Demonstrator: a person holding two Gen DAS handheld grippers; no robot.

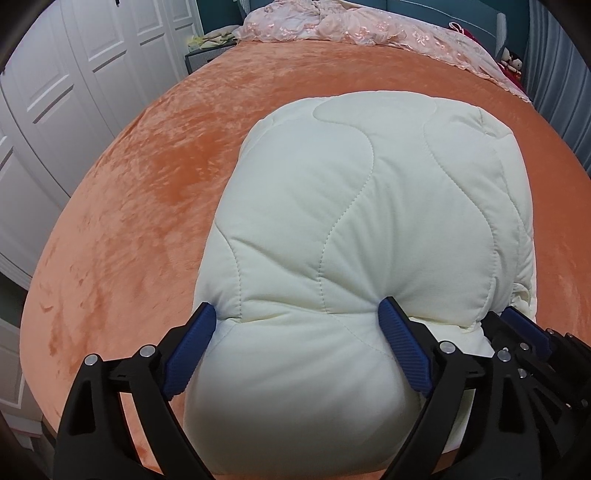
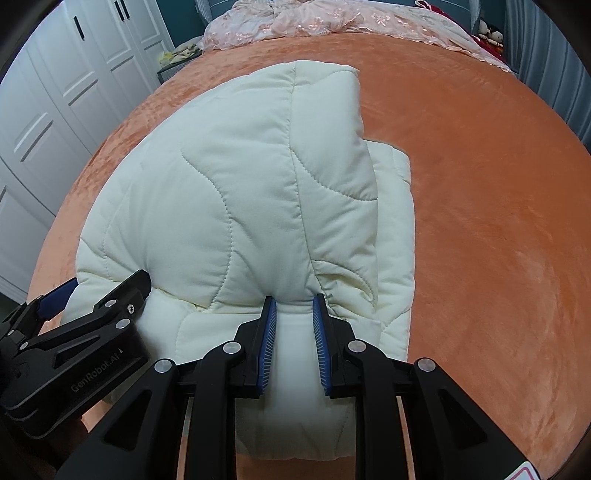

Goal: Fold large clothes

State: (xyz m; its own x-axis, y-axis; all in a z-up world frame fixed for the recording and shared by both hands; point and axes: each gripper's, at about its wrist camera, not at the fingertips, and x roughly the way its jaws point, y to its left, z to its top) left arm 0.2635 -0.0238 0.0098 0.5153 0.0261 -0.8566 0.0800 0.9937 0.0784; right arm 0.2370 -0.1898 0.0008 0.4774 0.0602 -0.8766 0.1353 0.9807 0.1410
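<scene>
Cream quilted coat [image 1: 362,221] lies folded in a thick bundle on my orange bedspread [image 1: 147,184]. My left gripper [image 1: 299,332] stands wide, its blue pads bracketing the near fold. My right gripper [image 2: 293,325] stands narrow, pinching a ridge of that same edge.

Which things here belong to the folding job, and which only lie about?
For the job:
- cream quilted padded garment
- left gripper, fingers wide around its near fold
- right gripper, pinching the fold

Lying about:
- pink lace fabric
- white panelled wardrobe
- orange plush bedspread
</scene>
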